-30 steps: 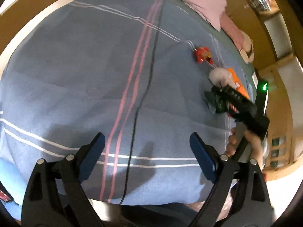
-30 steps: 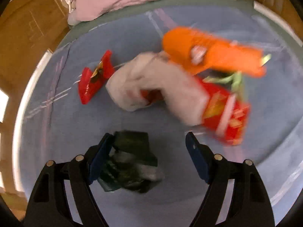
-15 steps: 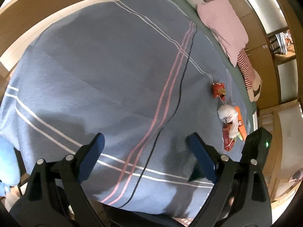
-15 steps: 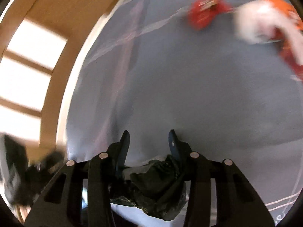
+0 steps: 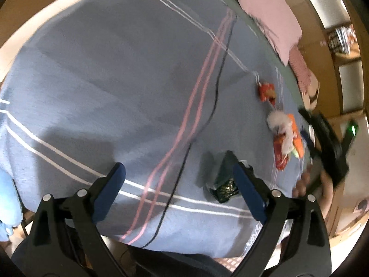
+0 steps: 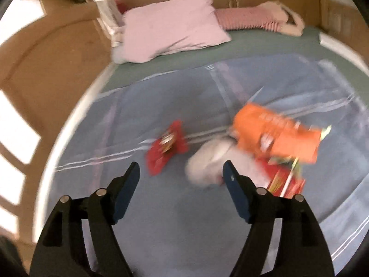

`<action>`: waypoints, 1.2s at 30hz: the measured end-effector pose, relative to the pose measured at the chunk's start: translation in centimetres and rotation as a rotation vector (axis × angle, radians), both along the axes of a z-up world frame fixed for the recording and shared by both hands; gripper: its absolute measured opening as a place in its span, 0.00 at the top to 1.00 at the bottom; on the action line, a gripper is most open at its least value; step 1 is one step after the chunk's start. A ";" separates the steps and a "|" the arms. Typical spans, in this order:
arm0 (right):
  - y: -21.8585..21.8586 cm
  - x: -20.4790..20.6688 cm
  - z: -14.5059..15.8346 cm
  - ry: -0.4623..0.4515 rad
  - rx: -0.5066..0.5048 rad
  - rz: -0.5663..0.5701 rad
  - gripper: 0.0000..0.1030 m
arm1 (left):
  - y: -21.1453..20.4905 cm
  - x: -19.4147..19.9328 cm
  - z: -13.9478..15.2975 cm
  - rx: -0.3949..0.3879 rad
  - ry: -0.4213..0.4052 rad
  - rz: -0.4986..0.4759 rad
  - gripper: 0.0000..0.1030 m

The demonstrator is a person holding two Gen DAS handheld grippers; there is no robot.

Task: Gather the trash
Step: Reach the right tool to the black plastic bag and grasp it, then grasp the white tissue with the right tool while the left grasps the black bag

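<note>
While the right tongs (image 6: 180, 173) are opening with nothing between them, the left tongs (image 5: 180, 184) stand wide and empty. A dark crumpled wrapper (image 5: 224, 184) lies on the bed's blue blanket (image 5: 115, 69), against the left tongs' right-hand finger.

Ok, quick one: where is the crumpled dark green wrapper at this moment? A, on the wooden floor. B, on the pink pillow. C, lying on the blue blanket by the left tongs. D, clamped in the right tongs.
C: the dark green wrapper lies loose on the blue blanket, beside the left tongs, clamped by neither pair.
</note>
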State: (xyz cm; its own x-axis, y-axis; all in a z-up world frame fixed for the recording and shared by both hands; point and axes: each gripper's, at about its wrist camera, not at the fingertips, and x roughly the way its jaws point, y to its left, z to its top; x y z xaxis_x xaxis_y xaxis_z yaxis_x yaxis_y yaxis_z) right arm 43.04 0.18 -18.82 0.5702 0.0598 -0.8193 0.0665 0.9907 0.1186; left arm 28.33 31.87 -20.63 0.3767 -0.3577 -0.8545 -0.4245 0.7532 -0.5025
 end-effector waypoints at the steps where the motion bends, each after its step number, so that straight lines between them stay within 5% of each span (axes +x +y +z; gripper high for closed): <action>1: 0.1 0.7 -0.4 0.009 -0.041 0.005 0.29 | -0.3 0.1 -0.1 0.001 0.005 -0.010 0.09; 6: 0.3 1.8 -3.3 0.059 -0.289 0.013 0.29 | -0.8 0.6 -0.5 0.010 0.020 -0.028 0.08; 10: 0.4 2.5 -6.0 0.141 -0.283 0.036 0.30 | -1.1 0.8 -0.8 0.012 0.028 -0.030 0.08; 11: 0.3 2.3 -6.1 0.144 -0.272 0.044 0.41 | -1.2 0.8 -0.7 0.013 0.025 -0.036 0.08; 12: 0.1 1.8 -6.0 0.148 -0.246 0.065 0.58 | -1.4 0.9 -0.6 0.016 0.019 -0.045 0.08; 14: 0.2 1.5 -5.6 0.133 -0.177 0.094 0.74 | -2.0 1.1 -0.5 0.022 0.008 -0.070 0.08; 17: -0.4 0.4 -4.0 0.128 -0.028 0.100 0.76 | -2.9 1.4 -0.4 0.035 -0.003 -0.105 0.08; 20: -2.4 -1.0 -2.4 0.202 0.283 0.041 0.76 | -4.0 1.7 -0.2 0.059 -0.016 -0.146 0.08; 23: -3.8 -2.5 -1.4 0.259 0.422 0.005 0.76 | -5.8 2.0 0.1 0.101 -0.039 -0.211 0.08; 30: -4.9 -6.8 -1.5 0.431 0.417 -0.006 0.76 | -9.7 2.3 -0.5 0.169 -0.053 -0.341 0.08; 36: -7.7 -9.2 -0.7 0.399 0.408 -0.053 0.76 | -12.8 2.3 -1.3 0.227 -0.098 -0.422 0.10</action>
